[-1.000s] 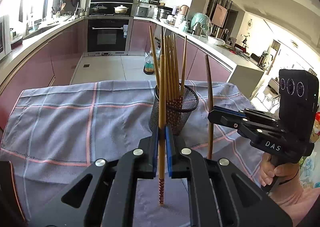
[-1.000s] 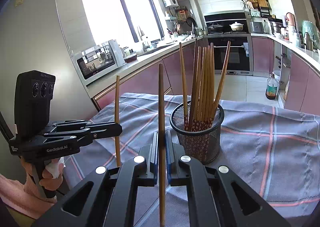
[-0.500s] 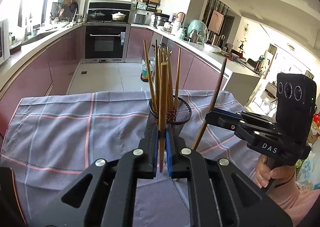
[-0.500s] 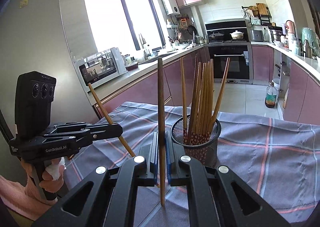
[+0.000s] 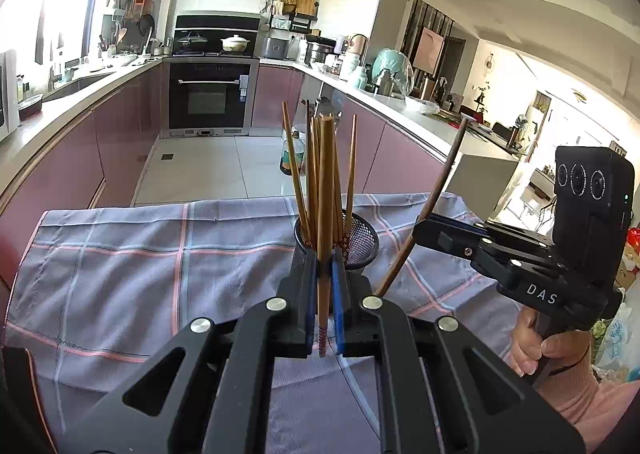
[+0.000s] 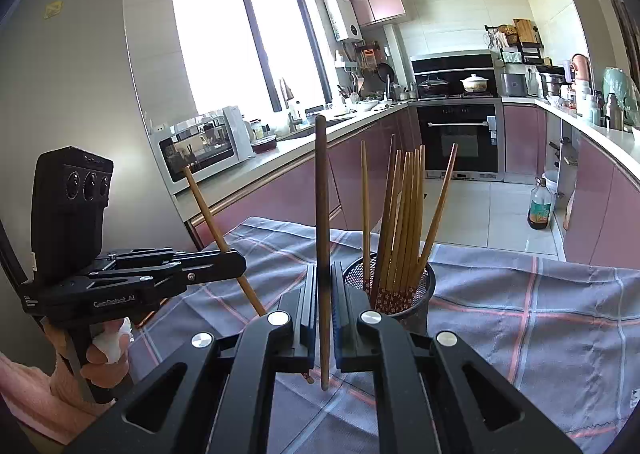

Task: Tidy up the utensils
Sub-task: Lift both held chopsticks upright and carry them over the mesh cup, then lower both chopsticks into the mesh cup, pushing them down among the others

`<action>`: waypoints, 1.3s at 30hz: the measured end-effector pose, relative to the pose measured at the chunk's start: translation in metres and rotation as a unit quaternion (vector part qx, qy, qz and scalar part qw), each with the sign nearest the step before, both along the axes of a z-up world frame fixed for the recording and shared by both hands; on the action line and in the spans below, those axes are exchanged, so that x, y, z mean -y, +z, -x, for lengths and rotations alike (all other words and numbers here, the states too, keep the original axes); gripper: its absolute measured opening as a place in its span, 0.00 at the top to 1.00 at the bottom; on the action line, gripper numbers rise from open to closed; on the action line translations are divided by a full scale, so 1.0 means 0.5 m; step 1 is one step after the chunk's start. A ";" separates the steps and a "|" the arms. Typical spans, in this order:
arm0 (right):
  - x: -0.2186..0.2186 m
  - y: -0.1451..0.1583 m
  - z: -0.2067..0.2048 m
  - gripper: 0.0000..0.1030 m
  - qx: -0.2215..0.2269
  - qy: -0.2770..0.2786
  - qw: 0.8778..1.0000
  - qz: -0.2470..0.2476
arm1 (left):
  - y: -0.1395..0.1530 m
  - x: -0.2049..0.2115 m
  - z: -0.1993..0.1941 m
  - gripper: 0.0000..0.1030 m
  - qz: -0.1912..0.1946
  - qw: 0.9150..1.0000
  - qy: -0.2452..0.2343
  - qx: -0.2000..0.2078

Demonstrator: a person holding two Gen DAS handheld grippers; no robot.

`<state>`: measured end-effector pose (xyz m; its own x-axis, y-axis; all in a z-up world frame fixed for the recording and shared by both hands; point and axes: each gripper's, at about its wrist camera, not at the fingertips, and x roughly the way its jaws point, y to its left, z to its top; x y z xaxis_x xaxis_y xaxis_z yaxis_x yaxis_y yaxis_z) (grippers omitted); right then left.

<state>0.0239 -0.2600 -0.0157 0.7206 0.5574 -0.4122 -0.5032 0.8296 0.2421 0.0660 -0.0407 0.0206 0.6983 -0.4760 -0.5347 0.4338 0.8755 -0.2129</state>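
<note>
Now that both chopsticks have come up off the cloth, you are carrying one in each hand toward the mesh holder [image 5: 358, 238], which stands on the checked cloth [image 5: 120, 254] covering the tabletop and already holds a bundle of chopsticks [image 6: 400, 222] leaning against its rim. Your left gripper [image 5: 325, 294] has its jaws pressed together on a light wooden chopstick [image 5: 326, 182], gripped low, with only the patterned tip showing beneath the pads; in the left wrist view the stick lines up right in front of the holder. Your right gripper [image 6: 325, 302] has its jaws pinching a darker chopstick [image 6: 321, 190] at about its middle, the lower end hanging free above the cloth, just left of the holder in its own view. A second ago both sticks stood upright with their tips planted on the cloth, as if you were squaring them up; since then they have lifted clear, each now looks slanted from the other hand's camera, and the holder sits higher and closer to the jaws in both views. I judge the pick-up finished and the drop-in as the step in hand: each tip has to clear the rim and find a gap among the sticks already inside, so bring them in one at a time.
</note>
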 end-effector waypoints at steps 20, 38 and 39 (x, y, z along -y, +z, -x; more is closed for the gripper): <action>0.009 0.018 0.001 0.95 0.011 -0.004 1.000 -0.002 | 0.021 0.003 -0.009 0.93 0.000 1.000 -0.003 0.014; 0.018 0.037 0.003 0.95 0.026 -0.009 1.000 -0.003 | 0.038 0.006 -0.014 0.93 -0.002 1.000 -0.007 0.030; 0.018 0.038 0.003 0.95 0.027 -0.009 1.000 -0.003 | 0.038 0.007 -0.014 0.93 -0.003 1.000 -0.007 0.030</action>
